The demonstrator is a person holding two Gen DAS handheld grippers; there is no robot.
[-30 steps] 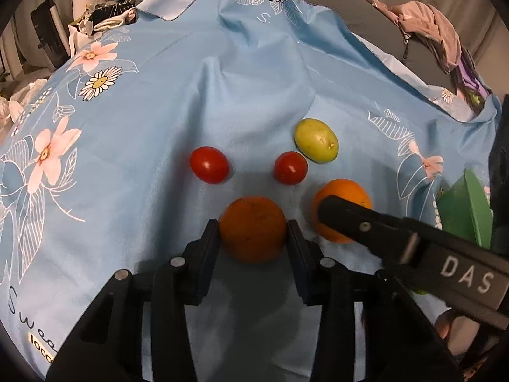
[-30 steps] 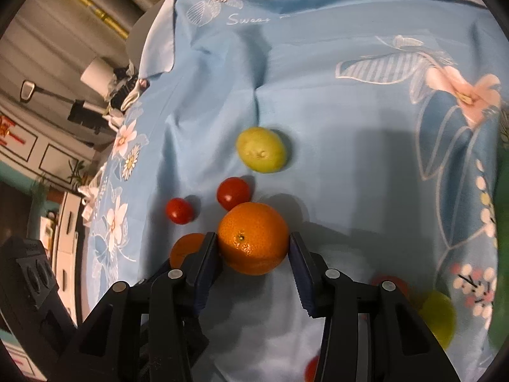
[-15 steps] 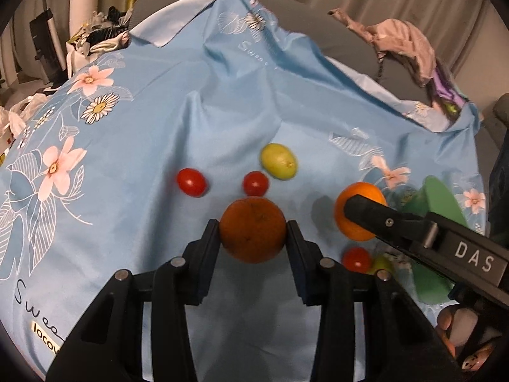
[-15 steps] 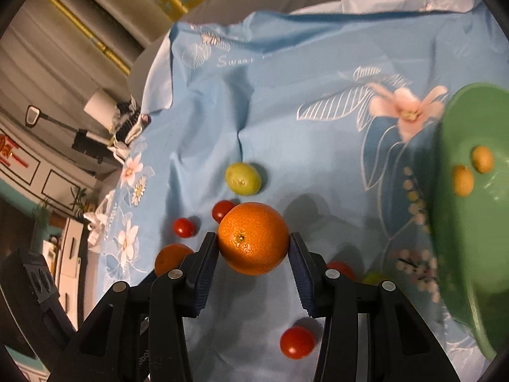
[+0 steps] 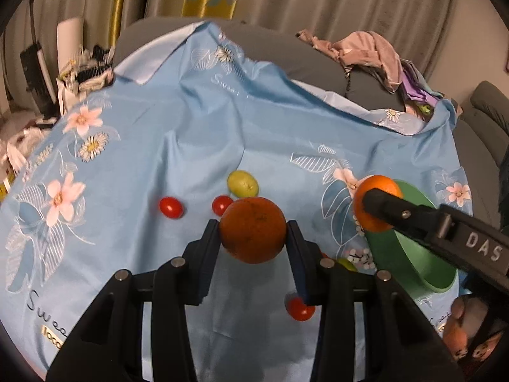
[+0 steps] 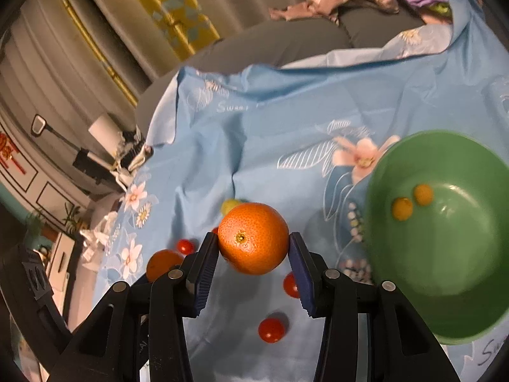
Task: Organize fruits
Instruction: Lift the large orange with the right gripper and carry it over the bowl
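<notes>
Two oranges are off the blue floral cloth [image 5: 197, 146] now, where a second ago both sat low against it. The left gripper [image 5: 253, 232] is clenched on a dull orange [image 5: 253, 234], carried clear above the cloth; the camera has risen, so the curtains and the grey sofa back have come into sight. The right gripper [image 6: 253, 245] is clamped on a bright orange [image 6: 253, 242], stem scar facing the lens, and has swung toward the green bowl [image 6: 477, 302], which has grown from a sliver at the edge to fill the right of the right wrist view. In the left wrist view that bright orange [image 5: 375, 191] hangs in front of the bowl's near rim [image 5: 413, 264], half covered by the black finger [image 5: 400, 213] of the right gripper.

From left to right on the cloth in the left wrist view lie a red tomato [image 5: 171, 207], a second tomato [image 5: 221, 204] partly hidden behind the dull orange, and a yellow-green fruit [image 5: 242, 184] just beyond it. A third tomato [image 5: 299, 308] lies beside the left gripper's right finger, which covers part of it. Another yellow-green fruit [image 5: 346, 264] shows only as a sliver behind that finger.

In the right wrist view two tomatoes [image 6: 271, 330] lie on the cloth under the gripper, and two small yellow fruits [image 6: 402, 209] rest inside the bowl, close together. A heap of pink clothing [image 5: 369, 47] lies on the sofa at the far right.
</notes>
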